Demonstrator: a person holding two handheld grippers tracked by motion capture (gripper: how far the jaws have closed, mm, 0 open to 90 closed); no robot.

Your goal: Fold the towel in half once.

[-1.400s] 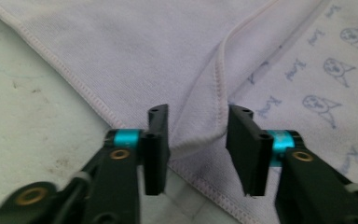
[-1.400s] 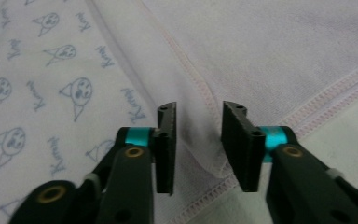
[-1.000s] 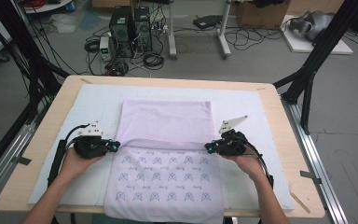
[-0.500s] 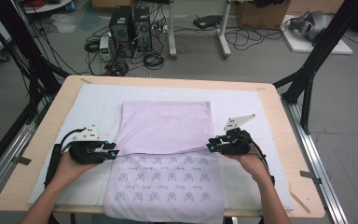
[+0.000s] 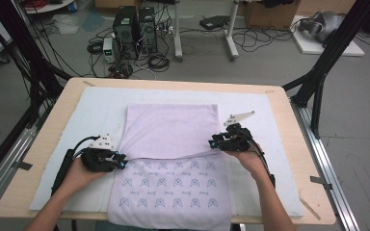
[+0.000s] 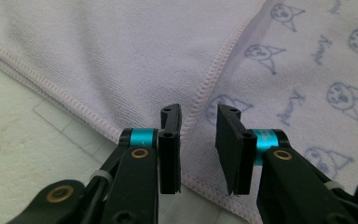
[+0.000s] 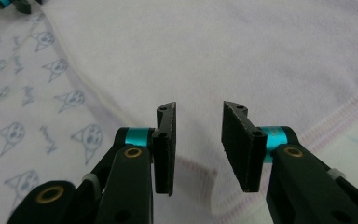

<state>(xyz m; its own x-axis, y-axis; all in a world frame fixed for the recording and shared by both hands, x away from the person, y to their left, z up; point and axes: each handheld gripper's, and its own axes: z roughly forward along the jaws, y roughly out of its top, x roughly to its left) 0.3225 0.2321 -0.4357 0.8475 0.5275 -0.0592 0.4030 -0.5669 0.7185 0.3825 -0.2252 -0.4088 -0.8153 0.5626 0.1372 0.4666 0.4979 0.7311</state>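
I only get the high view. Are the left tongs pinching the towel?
Observer: No. In the left gripper view, the left tongs stand apart with no cloth pinched. They have just closed a little. The towel lies flat under them.
Operator: And the right tongs?
Observer: The right tongs gape too. They have just been opening, and nothing is between the pads.
Operator: What are the blue drawings?
Observer: Little faces with pointed ears, like cats.
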